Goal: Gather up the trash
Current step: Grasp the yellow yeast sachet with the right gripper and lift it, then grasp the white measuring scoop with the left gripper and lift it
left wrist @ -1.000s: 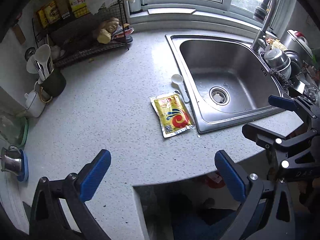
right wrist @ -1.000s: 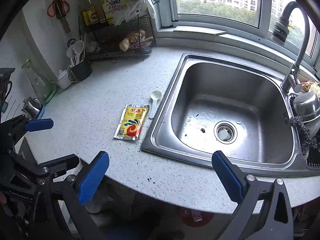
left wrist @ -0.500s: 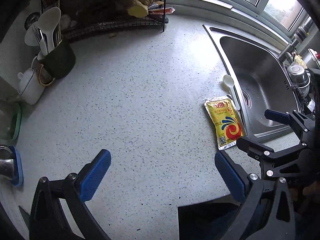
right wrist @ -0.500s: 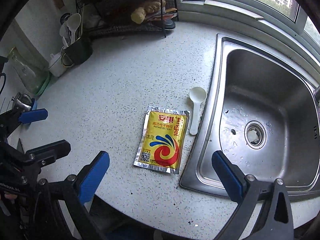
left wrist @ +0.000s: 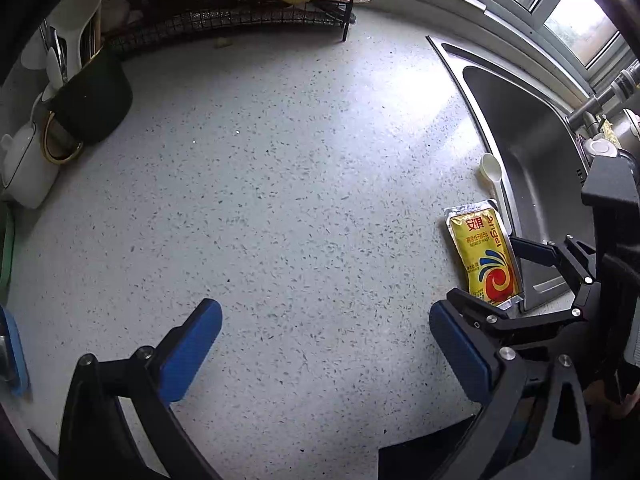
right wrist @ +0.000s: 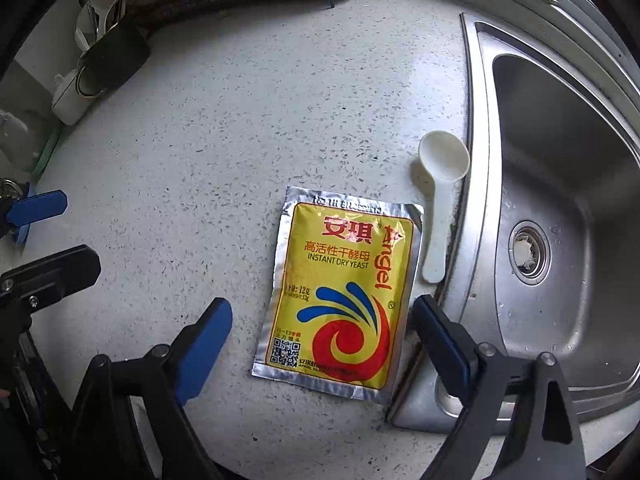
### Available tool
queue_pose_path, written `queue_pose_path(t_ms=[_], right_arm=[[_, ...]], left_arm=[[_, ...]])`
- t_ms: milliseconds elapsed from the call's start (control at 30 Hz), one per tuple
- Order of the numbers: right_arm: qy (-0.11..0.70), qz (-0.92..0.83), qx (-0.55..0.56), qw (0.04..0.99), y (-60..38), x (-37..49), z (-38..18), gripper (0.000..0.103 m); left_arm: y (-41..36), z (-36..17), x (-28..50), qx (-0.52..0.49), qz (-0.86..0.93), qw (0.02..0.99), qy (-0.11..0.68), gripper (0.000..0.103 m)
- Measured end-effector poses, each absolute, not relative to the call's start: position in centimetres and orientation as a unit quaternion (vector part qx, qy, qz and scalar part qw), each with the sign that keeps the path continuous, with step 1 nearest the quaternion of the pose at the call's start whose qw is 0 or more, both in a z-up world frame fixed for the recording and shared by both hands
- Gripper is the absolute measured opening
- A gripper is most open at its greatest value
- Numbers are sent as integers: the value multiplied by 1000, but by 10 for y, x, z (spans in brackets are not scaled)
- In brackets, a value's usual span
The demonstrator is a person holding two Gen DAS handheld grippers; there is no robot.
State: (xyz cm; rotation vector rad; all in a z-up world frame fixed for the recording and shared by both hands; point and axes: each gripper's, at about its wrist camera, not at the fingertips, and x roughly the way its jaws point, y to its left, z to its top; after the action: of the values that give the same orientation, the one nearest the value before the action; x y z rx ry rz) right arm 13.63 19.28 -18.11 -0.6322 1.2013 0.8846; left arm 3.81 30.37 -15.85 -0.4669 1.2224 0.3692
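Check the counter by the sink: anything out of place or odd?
Yes. A yellow yeast packet lies flat on the counter beside the sink rim, its top edge crinkled, likely torn open. A white plastic scoop lies loose next to it. Nothing looks spilled.

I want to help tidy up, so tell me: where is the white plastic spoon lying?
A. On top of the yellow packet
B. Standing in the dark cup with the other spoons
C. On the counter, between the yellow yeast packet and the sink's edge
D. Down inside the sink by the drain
C: the white spoon lies flat on the counter, just right of the yeast packet and alongside the sink rim.
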Motion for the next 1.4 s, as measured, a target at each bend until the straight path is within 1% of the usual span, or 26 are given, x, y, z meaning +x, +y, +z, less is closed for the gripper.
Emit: queue_pose_path(t_ms=[67, 100, 133, 167, 200, 233, 367, 433, 567, 633, 733, 900, 1100, 1400], right_arm=[[519, 398, -307, 691, 199, 129, -182, 84], [517, 402, -305, 691, 199, 127, -180, 80], [515, 403, -305, 692, 200, 125, -178, 71], [514, 405, -304, 692, 200, 124, -176, 64], [515, 406, -305, 691, 201, 123, -175, 59], [514, 407, -306, 691, 201, 121, -175, 56], [509, 414, -301, 692, 200, 115, -171, 48], [510, 421, -295, 689, 197, 116, -169, 41], [503, 432, -289, 690, 192, 115, -170, 36], [501, 435, -283, 692, 186, 116, -169, 31], [508, 434, -269, 694, 176, 119, -167, 29], [512, 430, -237, 705, 153, 133, -149, 29], [504, 408, -201, 734, 126, 164, -121, 29], [518, 347, -171, 763, 87, 206, -122, 29]], left_arm=[[303, -162, 41, -215, 167, 775, 570, 103], [303, -164, 42, -214, 166, 774, 572, 103], [302, -166, 42, -213, 166, 774, 573, 103], [301, -166, 41, -213, 165, 773, 574, 103], [301, -167, 42, -214, 163, 774, 573, 103], [299, -167, 43, -215, 162, 774, 573, 103], [294, -165, 42, -213, 159, 776, 572, 103], [290, -162, 43, -208, 156, 779, 571, 103], [283, -156, 45, -199, 155, 781, 571, 103], [278, -154, 48, -195, 153, 783, 571, 103], [269, -151, 53, -188, 149, 785, 572, 103], [258, -144, 66, -177, 132, 791, 571, 103], [245, -140, 107, -173, 99, 797, 570, 103], [235, -160, 176, -176, 85, 786, 586, 103]])
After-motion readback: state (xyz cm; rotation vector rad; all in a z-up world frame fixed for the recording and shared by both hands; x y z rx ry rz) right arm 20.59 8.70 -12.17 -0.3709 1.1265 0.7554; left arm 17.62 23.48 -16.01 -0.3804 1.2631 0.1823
